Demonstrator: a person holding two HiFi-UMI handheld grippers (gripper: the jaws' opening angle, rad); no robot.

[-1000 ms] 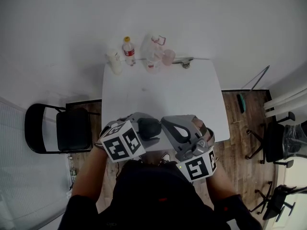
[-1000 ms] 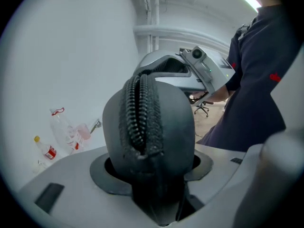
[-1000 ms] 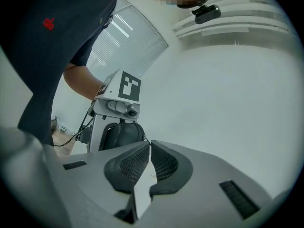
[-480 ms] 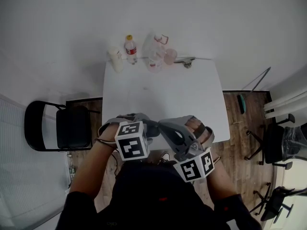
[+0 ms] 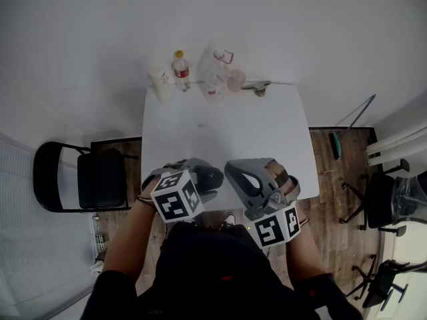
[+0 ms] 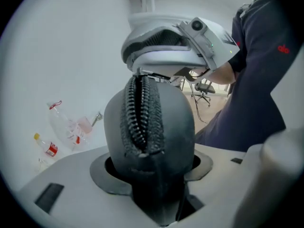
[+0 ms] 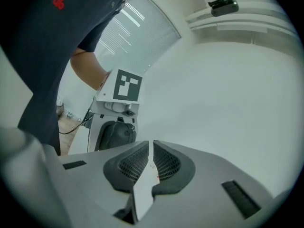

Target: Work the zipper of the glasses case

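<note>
Apparently the grasp step is done: at the table's (image 5: 227, 139) near edge, the left gripper (image 6: 149, 170) clamps the case (image 6: 156, 137), zipper (image 6: 141, 113) facing its camera. The right gripper (image 7: 151, 148), clenched and empty, hovers beside. Next, I judge, it must open and pinch the pull. The zipper gapes partly; the case's contents are hidden.
</note>
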